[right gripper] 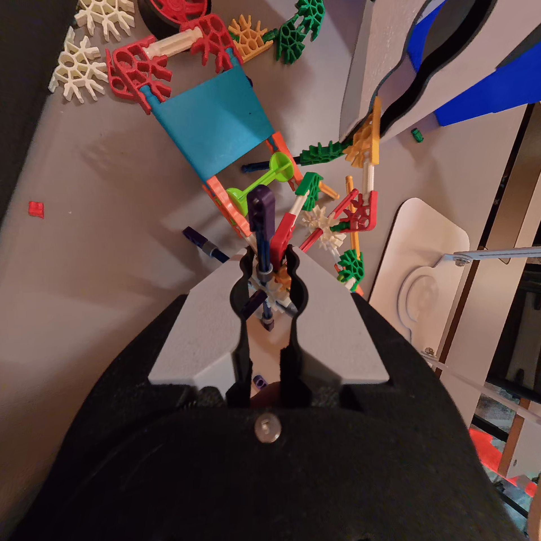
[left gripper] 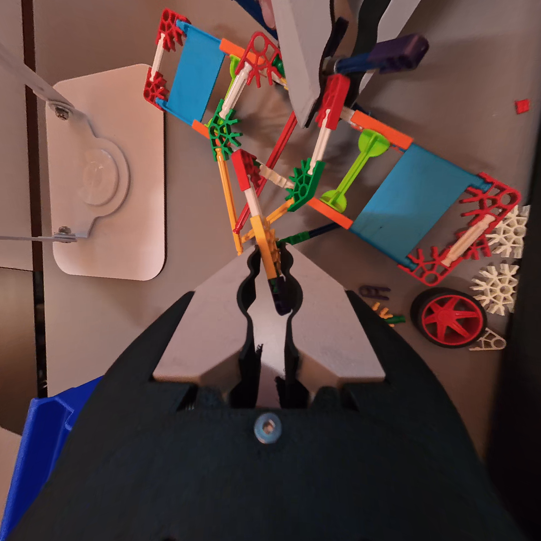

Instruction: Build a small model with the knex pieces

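Observation:
A toy model of coloured plastic rods and connectors [left gripper: 292,164] is held above the grey table, with two teal panels [left gripper: 409,193] framed by red connectors. My left gripper [left gripper: 270,251] is shut on the model's yellow connector [left gripper: 265,243] at its near end. My right gripper [right gripper: 268,251] is shut on the model's far end, around a red connector [right gripper: 282,234] and a dark blue rod with a purple connector [right gripper: 260,207]. In the left wrist view the right gripper [left gripper: 330,79] comes in from the top, holding that same end.
Loose parts lie on the table: white snowflake connectors [left gripper: 497,284], a black wheel with a red hub [left gripper: 449,317], a small red piece [left gripper: 522,106], a purple rod piece [right gripper: 205,244]. A white plate with metal brackets [left gripper: 108,172] sits to the left. The grippers' ends are close to 9 centimetres from one another. My right gripper is the nearer one to the small red piece [left gripper: 522,106]: about 12 centimetres, against 20 centimetres. My right wrist view [right gripper: 36,208] looks at it from another angle.

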The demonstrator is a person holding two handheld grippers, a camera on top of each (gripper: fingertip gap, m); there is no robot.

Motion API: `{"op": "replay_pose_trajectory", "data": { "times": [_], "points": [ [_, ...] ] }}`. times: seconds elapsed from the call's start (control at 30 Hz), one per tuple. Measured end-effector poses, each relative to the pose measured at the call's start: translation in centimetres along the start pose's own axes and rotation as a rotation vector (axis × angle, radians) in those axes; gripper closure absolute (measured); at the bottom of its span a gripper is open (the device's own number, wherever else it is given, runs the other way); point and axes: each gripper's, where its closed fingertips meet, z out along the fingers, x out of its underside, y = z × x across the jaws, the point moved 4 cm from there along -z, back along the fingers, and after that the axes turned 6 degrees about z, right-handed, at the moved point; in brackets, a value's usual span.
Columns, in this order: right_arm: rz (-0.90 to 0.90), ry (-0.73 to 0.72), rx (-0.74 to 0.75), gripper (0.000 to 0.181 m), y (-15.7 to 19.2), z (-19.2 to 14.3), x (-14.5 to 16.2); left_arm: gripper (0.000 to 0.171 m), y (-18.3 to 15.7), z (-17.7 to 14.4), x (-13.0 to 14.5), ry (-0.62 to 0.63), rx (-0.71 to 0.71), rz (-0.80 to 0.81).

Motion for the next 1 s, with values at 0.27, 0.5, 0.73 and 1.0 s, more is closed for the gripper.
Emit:
{"op": "replay_pose_trajectory", "data": {
  "times": [0.27,0.5,0.73,1.0],
  "points": [
    [0.001,-0.003,0.003,0.161,0.0,-0.1,0.0,0.16,1.1,0.0,0.4,0.028,-0.077,0.005],
    [0.004,0.0,0.007,0.161,-0.1,-0.1,0.0,0.148,1.2,0.3,1.7,0.028,-0.052,-0.039],
    [-0.002,0.004,-0.004,0.161,0.1,-0.3,0.3,0.141,0.8,1.4,0.8,-0.109,0.045,-0.06],
    [-0.001,0.009,-0.005,0.161,0.0,-0.4,0.6,0.151,0.1,1.4,-0.3,-0.2,0.121,-0.067]
  ]
}}
